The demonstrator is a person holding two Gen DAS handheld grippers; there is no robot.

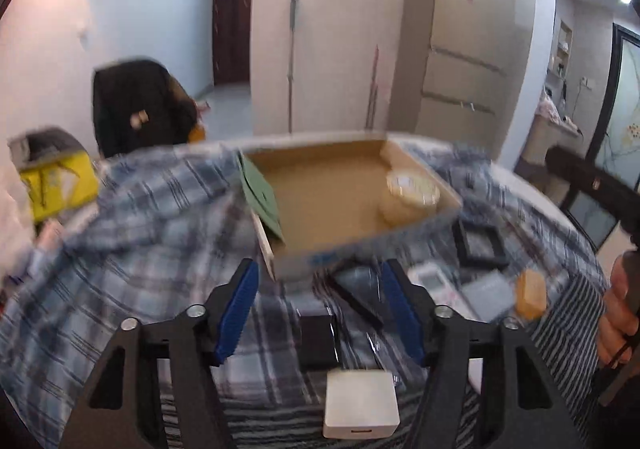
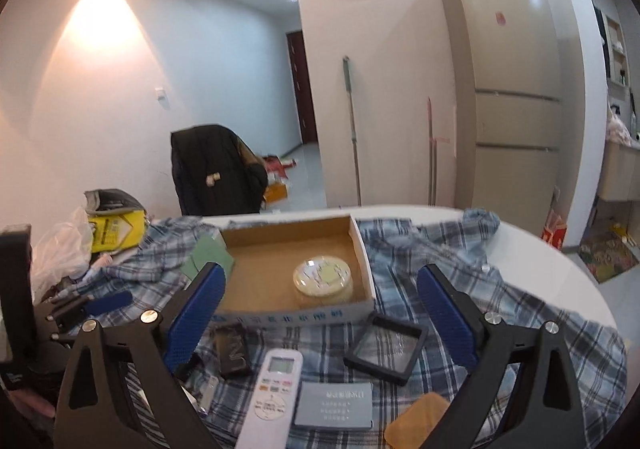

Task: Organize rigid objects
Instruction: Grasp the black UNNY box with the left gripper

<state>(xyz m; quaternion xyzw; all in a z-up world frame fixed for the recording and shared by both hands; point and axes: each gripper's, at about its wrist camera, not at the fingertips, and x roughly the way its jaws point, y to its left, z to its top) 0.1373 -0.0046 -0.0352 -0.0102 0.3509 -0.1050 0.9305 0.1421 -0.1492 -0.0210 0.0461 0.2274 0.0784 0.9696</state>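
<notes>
Left tool (image 1: pixel 316 281): jaws apart, nothing between the blue pads, hovering over the plaid-covered tabletop (image 2: pixel 560 257) just before the near wall of the cardboard box (image 2: pixel 366 261). Right tool (image 2: pixel 320 297): jaws spread wide, empty, above the loose items. The box sits open-topped at mid-tabletop; inside, a round lidded container (image 2: pixel 323 279) stands upright in the near right corner. A green card (image 2: pixel 208 255) leans at the box's left wall. In front of the box: a white remote control (image 2: pixel 272 393) lies flat, long axis running away from the camera, display end toward the box; a black frame (image 2: pixel 386 345) lies flat to its right, turned diagonally; a grey card (image 2: pixel 334 405) lies flat with its long axis crosswise; a dark small box (image 2: pixel 234 349) lies left of the remote. A white square box (image 1: pixel 360 403) lies flat nearest the left tool.
</notes>
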